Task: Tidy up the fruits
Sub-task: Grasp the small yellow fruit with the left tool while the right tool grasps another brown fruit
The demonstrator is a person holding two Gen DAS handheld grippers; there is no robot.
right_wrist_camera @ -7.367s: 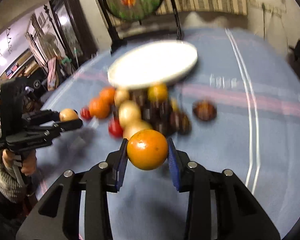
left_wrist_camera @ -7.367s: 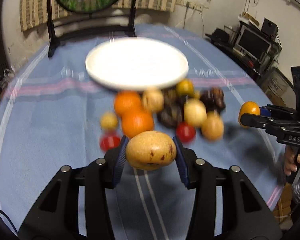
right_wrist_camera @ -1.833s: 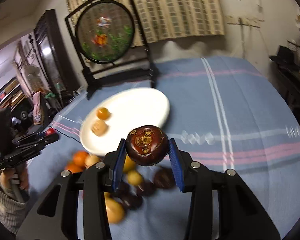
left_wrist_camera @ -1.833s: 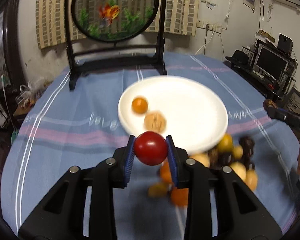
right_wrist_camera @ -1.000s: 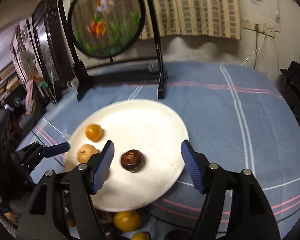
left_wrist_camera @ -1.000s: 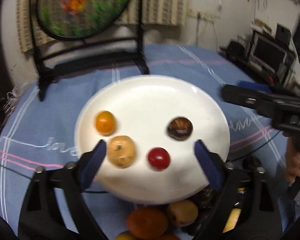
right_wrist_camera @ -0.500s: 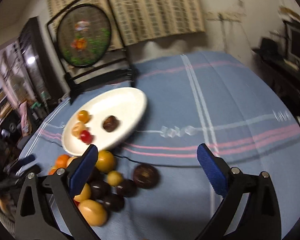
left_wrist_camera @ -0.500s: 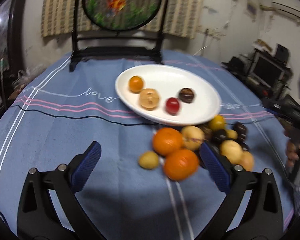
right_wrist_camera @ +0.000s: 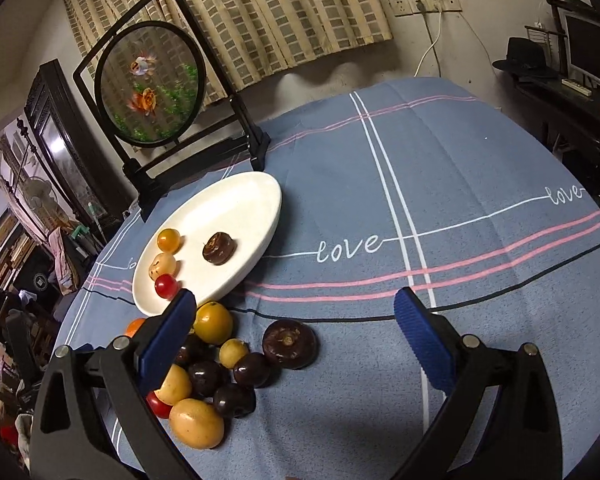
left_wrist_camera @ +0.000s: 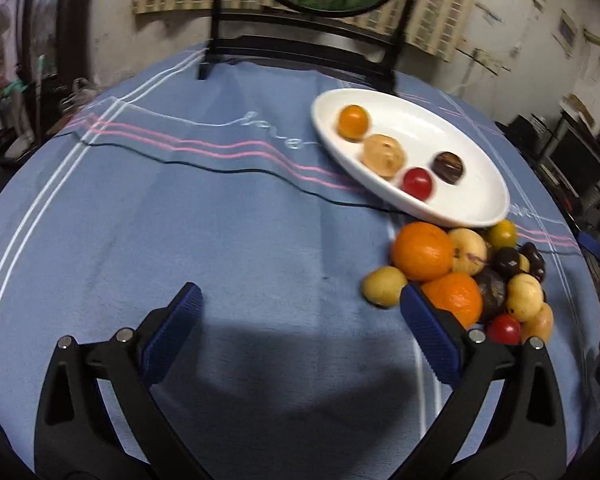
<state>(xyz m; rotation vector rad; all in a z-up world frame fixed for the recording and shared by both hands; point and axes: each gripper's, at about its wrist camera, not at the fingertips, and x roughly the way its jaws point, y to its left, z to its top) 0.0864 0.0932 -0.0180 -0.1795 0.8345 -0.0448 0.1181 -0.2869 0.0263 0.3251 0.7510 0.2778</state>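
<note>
Since four fruits already lie on the white plate point(right_wrist_camera: 260, 200), I take that plate as my landmark and judge the job well short of done. On it sit a small orange fruit point(right_wrist_camera: 168, 239), a pale speckled one point(right_wrist_camera: 163, 265), a red cherry-like one point(right_wrist_camera: 166, 285) and a dark brown one point(right_wrist_camera: 219, 247), each apart from the others, which I read as deliberate spacing so they do not roll together.

The loose heap point(left_wrist_camera: 472, 276) lies on the blue cloth point(right_wrist_camera: 420, 184) just beside the plate's near rim, its farthest fruits almost under that rim. Two big oranges point(left_wrist_camera: 423, 251) lie on the heap's side away from my right gripper, and a small yellow fruit point(left_wrist_camera: 384, 285) sits at its edge, touching little, so it looks the easiest pick. One flat dark fruit point(right_wrist_camera: 289, 343) lies a bit apart from the heap, on the side away from my left gripper.

My left gripper point(left_wrist_camera: 300, 322) is spread wide with nothing between its pads, hanging over bare cloth on the near side of the plate, one blue pad point(left_wrist_camera: 428, 334) close to the heap. My right gripper point(right_wrist_camera: 294, 330) is likewise splayed and empty, hovering above the heap with the lone dark fruit between its fingers. I judge both are opened so as to straddle the next fruit.
</note>
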